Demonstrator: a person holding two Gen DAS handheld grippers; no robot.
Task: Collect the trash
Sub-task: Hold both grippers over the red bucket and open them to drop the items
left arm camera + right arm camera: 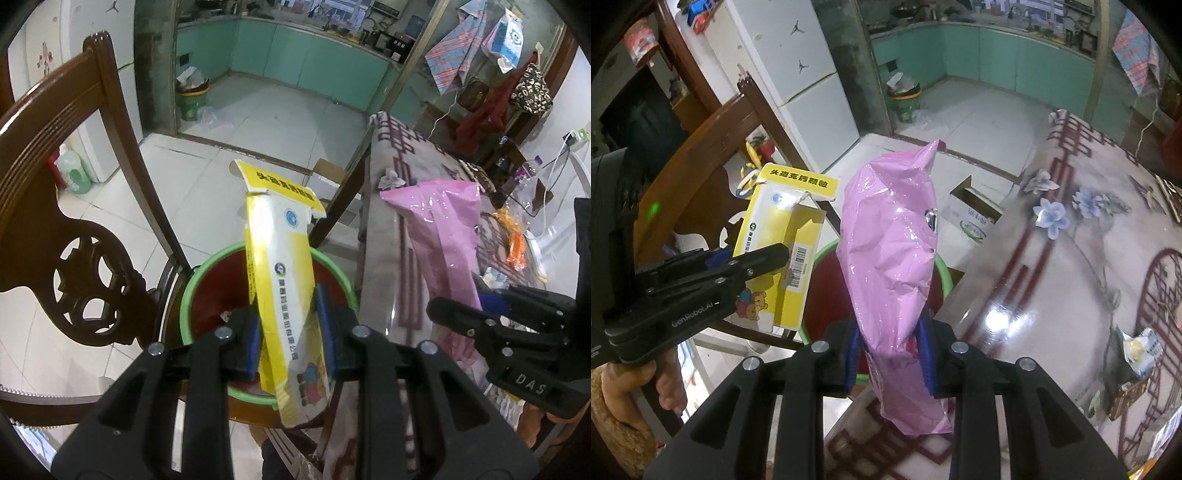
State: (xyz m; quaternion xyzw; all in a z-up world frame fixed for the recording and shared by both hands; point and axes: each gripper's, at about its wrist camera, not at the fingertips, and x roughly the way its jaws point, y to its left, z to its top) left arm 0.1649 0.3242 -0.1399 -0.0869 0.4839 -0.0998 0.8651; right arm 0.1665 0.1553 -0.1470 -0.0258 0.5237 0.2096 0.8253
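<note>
My left gripper (290, 332) is shut on a yellow and white medicine box (284, 280) with an open top flap, held over a green-rimmed red bin (192, 295) that stands on a chair seat. The box also shows in the right wrist view (783, 236), with the left gripper (746, 266) on it. My right gripper (892, 354) is shut on a pink plastic bag (890, 243), held upright at the table edge beside the bin (827, 266). In the left wrist view the pink bag (443, 236) and right gripper (491, 325) are at the right.
A carved wooden chair (62, 236) stands at the left. The table (1052, 266) with a glossy flowered cover is at the right, with a crumpled wrapper (1137, 347), a tissue (391, 181) and orange scraps (515, 243) on it. A cardboard box (975, 214) sits on the floor.
</note>
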